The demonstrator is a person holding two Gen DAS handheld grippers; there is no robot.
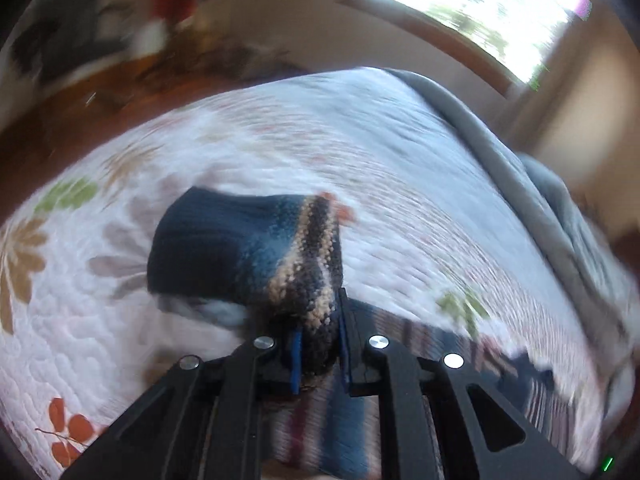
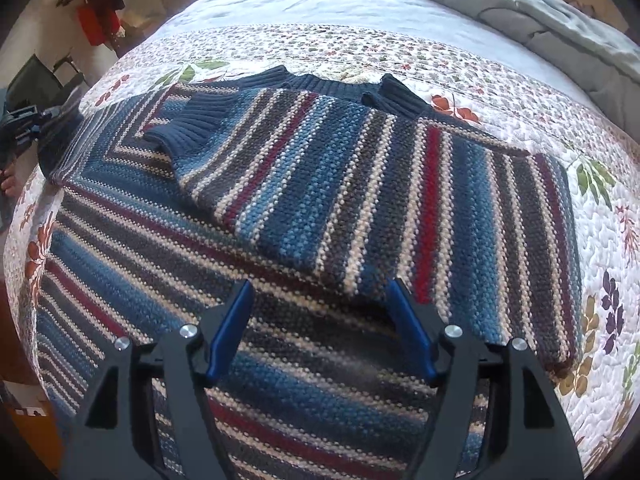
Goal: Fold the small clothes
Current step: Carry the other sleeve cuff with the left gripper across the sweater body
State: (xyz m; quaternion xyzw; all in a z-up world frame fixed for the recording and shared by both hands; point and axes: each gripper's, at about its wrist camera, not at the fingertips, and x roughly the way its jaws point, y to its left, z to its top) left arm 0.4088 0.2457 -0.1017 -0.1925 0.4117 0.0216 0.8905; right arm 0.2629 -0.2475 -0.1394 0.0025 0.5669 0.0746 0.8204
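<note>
Closest in, on the left wrist view: left gripper [image 1: 319,334] clamped tight on a bunch of knit, blue pads squeezing the striped band just behind a navy ribbed cuff [image 1: 208,248]. Lifted clear of the floral quilt [image 1: 80,340], cuff end flopping forward past the fingertips. Everything blurred and streaked here, so hard to say exactly which part of the garment.

Over to the right wrist view: right gripper [image 2: 320,286] spread wide, nothing pinched, hovering just above the striped sweater [image 2: 340,200]. No contact between pads and wool, as far as can be told.

A bit further out: sweater lying flat across the quilt, body spread, one sleeve [image 2: 240,168] already laid diagonally over the chest, its navy cuff resting on the stripes. Ribbed navy edging along the far side, with a second ribbed piece poking up beside it.

Beyond that: bare quilt, then a rumpled grey blanket [image 2: 540,12] at the far end of the bed.

Progress call: early to middle. One sleeve in, looks like; the other probably the bit in the left grip. Left to do: bringing that across, then doubling the body over and squaring it up.
</note>
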